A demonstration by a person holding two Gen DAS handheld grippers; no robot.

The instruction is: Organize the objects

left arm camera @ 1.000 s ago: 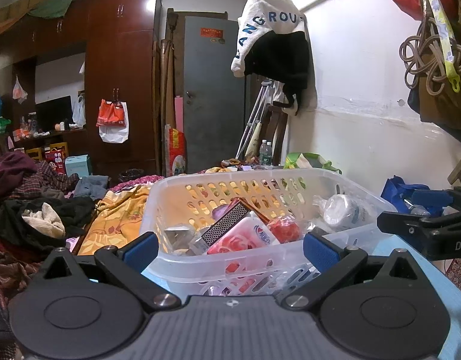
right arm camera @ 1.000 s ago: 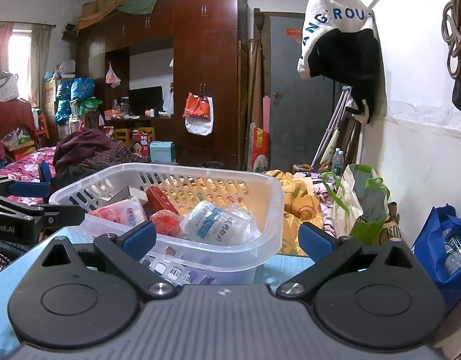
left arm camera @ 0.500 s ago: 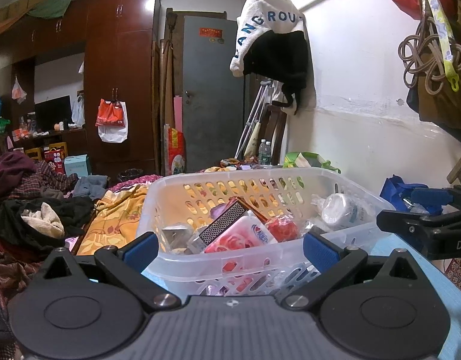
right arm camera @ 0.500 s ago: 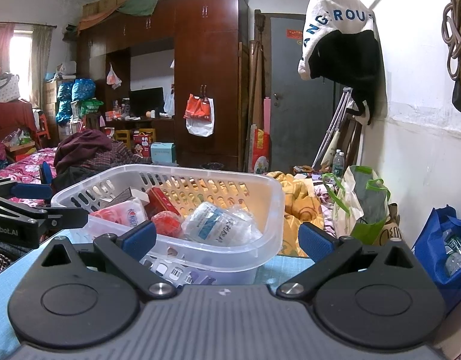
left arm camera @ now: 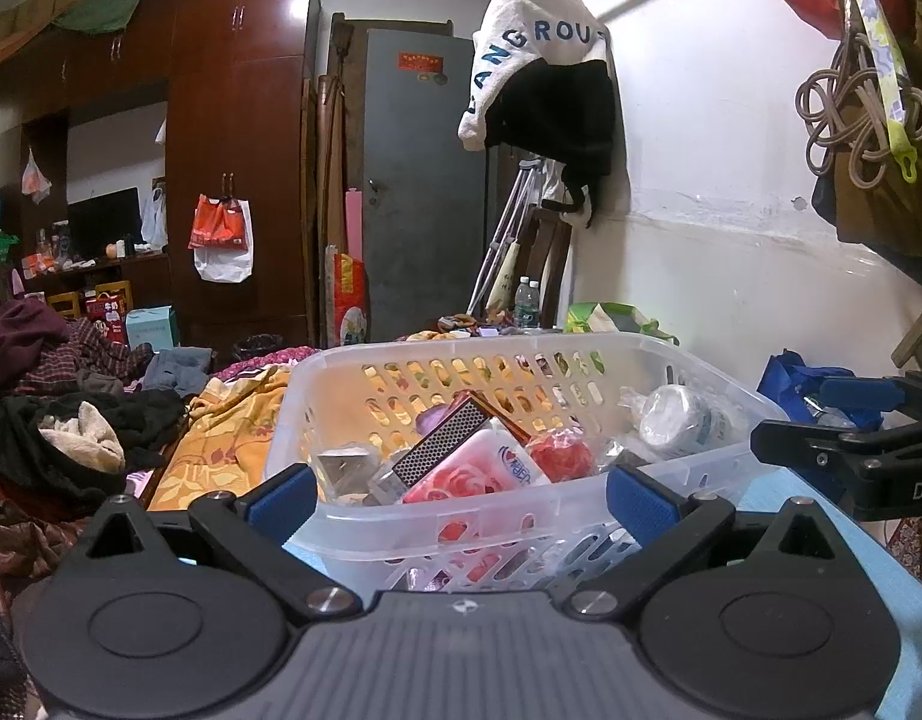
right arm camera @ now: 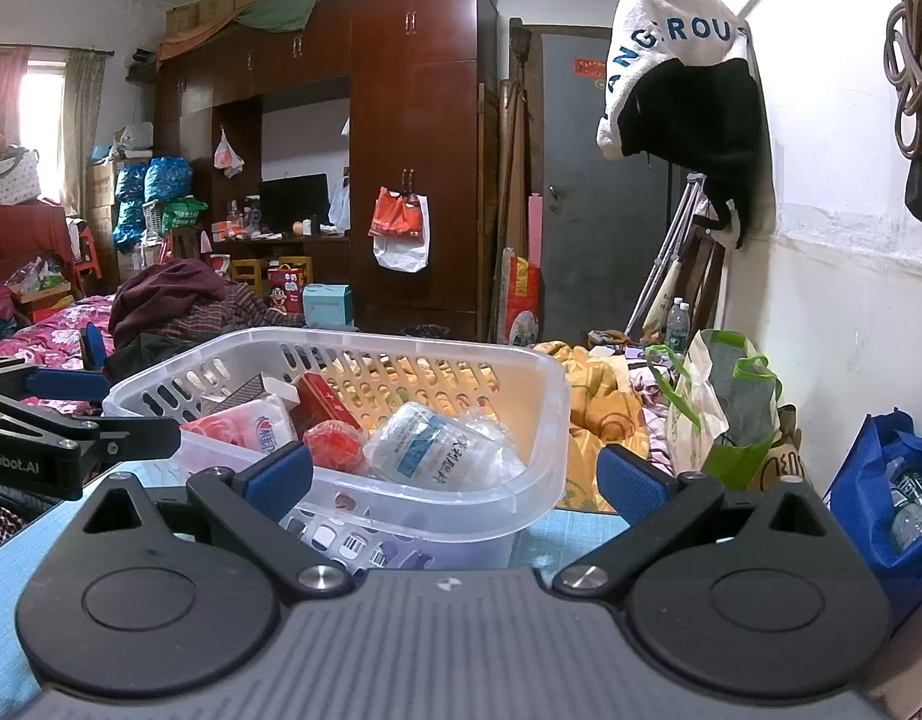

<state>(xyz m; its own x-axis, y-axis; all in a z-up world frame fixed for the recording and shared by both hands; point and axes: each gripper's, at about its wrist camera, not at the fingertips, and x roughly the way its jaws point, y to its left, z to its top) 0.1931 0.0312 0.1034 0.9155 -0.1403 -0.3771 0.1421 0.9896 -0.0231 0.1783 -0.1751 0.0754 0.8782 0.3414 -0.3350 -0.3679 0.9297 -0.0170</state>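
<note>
A clear plastic basket (left arm camera: 689, 363) stands on a light blue table (left arm camera: 893, 576) in front of both grippers; it also shows in the right wrist view (right arm camera: 545, 420). It holds a pink tissue pack (left arm camera: 479, 474), a matchbox (left arm camera: 443, 450), a red wrapped ball (left arm camera: 560, 456), a clear wrapped roll (right arm camera: 437, 450) and other small items. My left gripper (left arm camera: 461, 495) is open and empty just short of the basket's near wall. My right gripper (right arm camera: 455, 477) is open and empty at the basket's right near corner. Each gripper shows at the edge of the other's view.
A bed with yellow bedding (left arm camera: 221, 438) and piled clothes (left arm camera: 59, 420) lies beyond the table. A green bag (right arm camera: 725, 414) and a blue bag (right arm camera: 893, 492) stand by the white wall on the right. A wardrobe (right arm camera: 413, 156) and grey door (left arm camera: 419, 180) are far back.
Both views have shifted very slightly; the basket and its contents have stayed put. Both grippers remain open and empty.
</note>
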